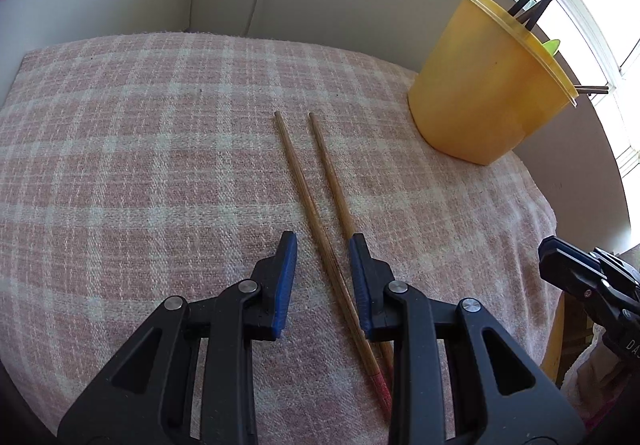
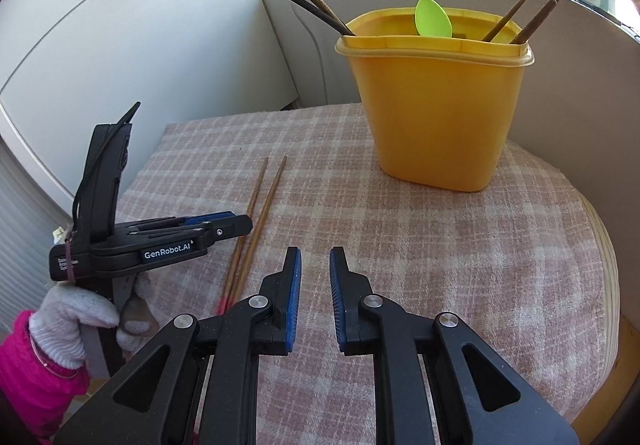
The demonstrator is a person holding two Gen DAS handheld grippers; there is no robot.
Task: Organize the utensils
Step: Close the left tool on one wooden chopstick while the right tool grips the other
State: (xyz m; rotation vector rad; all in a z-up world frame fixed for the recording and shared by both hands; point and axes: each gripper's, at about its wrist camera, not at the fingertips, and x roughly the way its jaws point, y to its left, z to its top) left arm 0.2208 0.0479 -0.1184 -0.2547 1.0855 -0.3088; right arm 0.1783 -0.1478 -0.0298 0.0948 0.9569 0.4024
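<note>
Two wooden chopsticks (image 1: 301, 185) (image 2: 271, 197) with red ends lie side by side on a pink plaid cloth (image 1: 140, 165). My left gripper (image 1: 323, 241) (image 2: 236, 223) is low over them and open. One stick runs between its blue pads and the other passes under the right finger, with neither pad pressing. My right gripper (image 2: 315, 251) (image 1: 560, 253) hovers to the right of the sticks, its jaws a narrow gap apart with nothing between them. A yellow container (image 2: 436, 105) (image 1: 480, 93) stands at the far right holding dark chopsticks (image 2: 304, 1), brown chopsticks (image 2: 536, 19) and a green spoon (image 2: 434, 19).
White panels (image 2: 160, 65) close off the back and left of the cloth. The round wooden table edge (image 2: 608, 265) shows at the right. A gloved hand (image 2: 76, 313) with a pink sleeve holds the left gripper. Appliances and cables sit on a far ledge.
</note>
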